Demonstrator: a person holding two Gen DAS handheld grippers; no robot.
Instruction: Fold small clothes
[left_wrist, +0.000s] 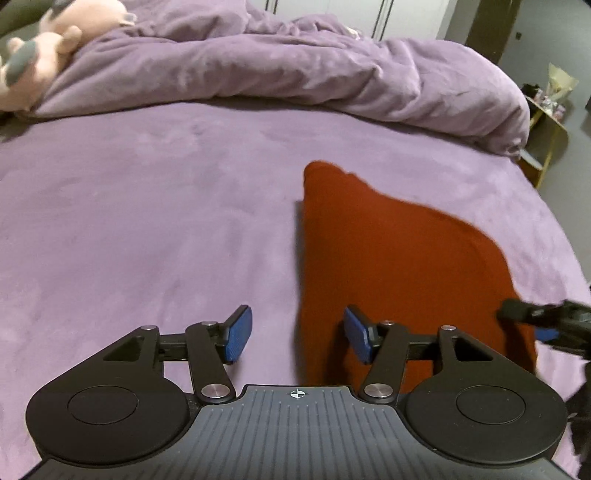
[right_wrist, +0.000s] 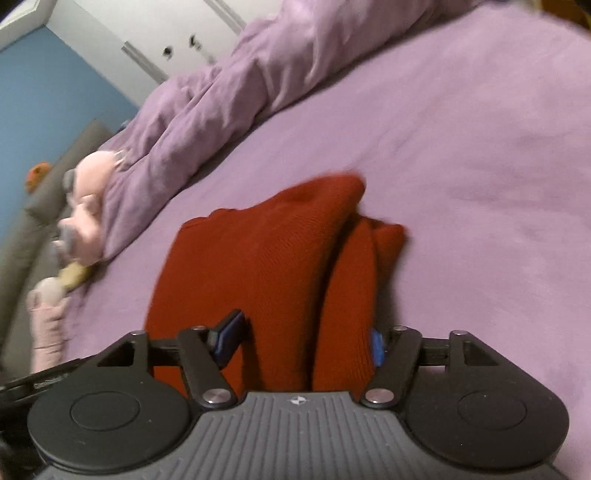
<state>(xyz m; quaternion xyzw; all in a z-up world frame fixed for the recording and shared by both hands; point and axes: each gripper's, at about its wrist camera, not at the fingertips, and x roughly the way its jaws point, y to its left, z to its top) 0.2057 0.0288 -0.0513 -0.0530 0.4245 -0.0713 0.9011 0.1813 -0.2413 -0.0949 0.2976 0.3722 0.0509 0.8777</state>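
Blue-padded fingers (left_wrist: 240, 334) of the left gripper (left_wrist: 297, 334) stand apart, released, over the purple bed (left_wrist: 147, 229). Between the right gripper (right_wrist: 308, 338) fingers runs a fold of the red garment (right_wrist: 258, 266); whether they press it, I cannot tell. Beyond it lies a rumpled duvet (left_wrist: 295, 62).

Both grippers, left gripper (left_wrist: 297, 334) and right gripper (right_wrist: 303, 339), show black linkage arms, silver rivets, blue ribbed pads and a grey ridged body at six o'clock
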